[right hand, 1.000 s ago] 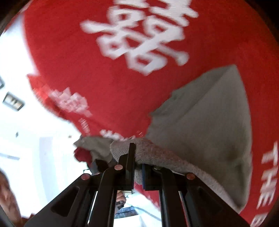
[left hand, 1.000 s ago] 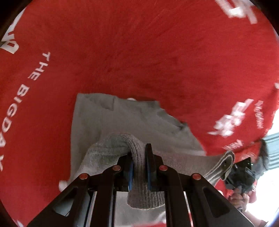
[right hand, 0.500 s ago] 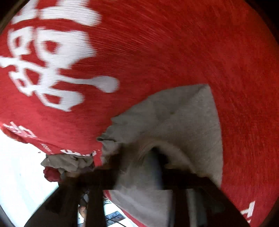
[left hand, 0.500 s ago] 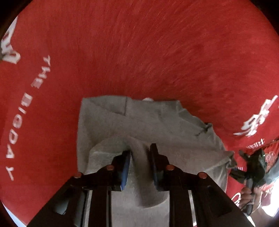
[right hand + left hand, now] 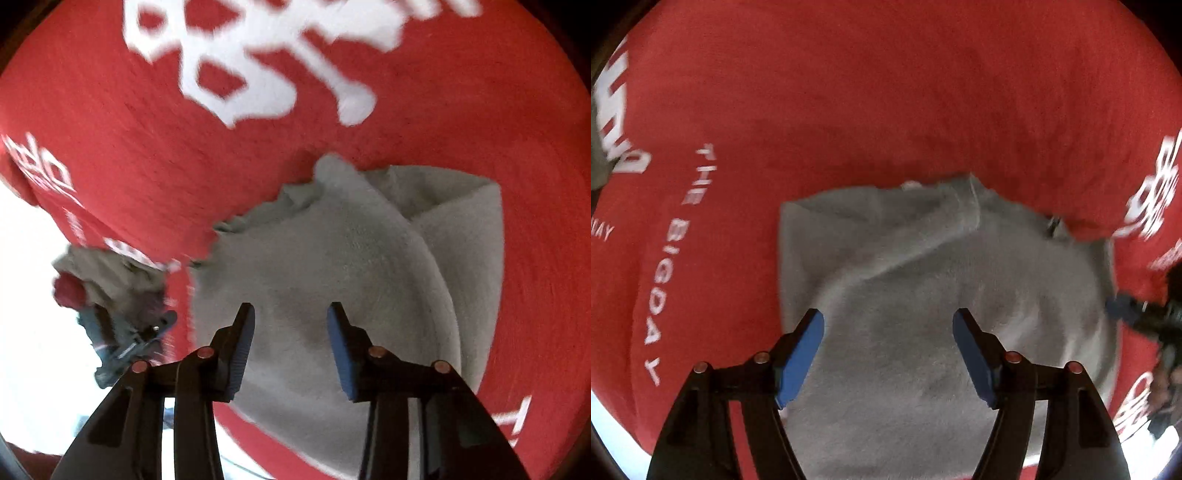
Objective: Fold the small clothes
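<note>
A small grey garment (image 5: 923, 277) lies folded over on itself on a red cloth with white lettering (image 5: 886, 92). My left gripper (image 5: 888, 317) hovers over the top layer. Its jaws are opening, and nothing is between the blue pads (image 5: 801, 354). In the right wrist view the same grey garment (image 5: 332, 258) shows a rounded fold with a lower layer sticking out at the right. My right gripper (image 5: 291, 309) stands above it. Its jaws are closing, and the pads hold nothing.
The red cloth (image 5: 480, 110) covers the whole surface, and its edge drops off at the lower left. The other gripper's dark body (image 5: 1145, 321) shows at the right edge. A blurred bluish device (image 5: 125, 332) with a grey and red bundle (image 5: 99, 269) sits at the left.
Both grippers were shut on the garment's thick grey edge a second ago. Both have let go, and the folded layer now lies flat on the lower one.
</note>
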The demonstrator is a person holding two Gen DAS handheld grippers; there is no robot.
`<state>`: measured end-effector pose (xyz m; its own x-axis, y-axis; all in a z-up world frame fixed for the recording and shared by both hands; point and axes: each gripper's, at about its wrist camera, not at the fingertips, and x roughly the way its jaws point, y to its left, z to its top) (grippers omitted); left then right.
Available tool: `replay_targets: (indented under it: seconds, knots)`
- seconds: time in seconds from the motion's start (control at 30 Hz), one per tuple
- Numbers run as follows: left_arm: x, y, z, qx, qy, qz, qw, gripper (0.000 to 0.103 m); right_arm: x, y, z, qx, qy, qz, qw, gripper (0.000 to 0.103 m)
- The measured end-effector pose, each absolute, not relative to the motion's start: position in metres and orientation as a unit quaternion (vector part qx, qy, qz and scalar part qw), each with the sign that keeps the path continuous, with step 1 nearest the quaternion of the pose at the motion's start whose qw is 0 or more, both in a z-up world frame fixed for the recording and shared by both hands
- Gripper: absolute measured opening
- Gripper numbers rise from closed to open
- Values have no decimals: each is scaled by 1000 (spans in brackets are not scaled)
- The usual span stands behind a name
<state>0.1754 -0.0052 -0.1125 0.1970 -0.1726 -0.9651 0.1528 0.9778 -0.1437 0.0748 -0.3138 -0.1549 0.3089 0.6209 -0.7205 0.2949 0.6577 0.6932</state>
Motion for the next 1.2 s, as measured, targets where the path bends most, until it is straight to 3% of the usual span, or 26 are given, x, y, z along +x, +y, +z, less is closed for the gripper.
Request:
replay_targets:
  seconds: [0.17,0.37,0.63,0.87,1.07,1.13,1.2]
  knots:
    - [209,-4,-146,-23,623,-28,782,73,100,-321,-171,339,583,58,735,44]
    - [236,42,-144,-53,627,40,776,73,103,-352,-169,344,569,16,746,46]
    - [168,58,-97,-9,653,-82,753,73,46,-344,-138,406,557,72,721,51]
    - [117,61,-116,-20,688,-124,715,73,-28,-285,-142,453,582,136,661,54]
    - [105,69,-130,-35,686,-163,708,72,-76,-245,-169,484,599,87,633,55]
    - [104,71,-130,-36,683,-181,707,60,-89,-246,-177,509,584,51,630,55]
    - [102,69,-129,-38,683,-191,704,59,-98,-250,-183,533,568,20,627,55]
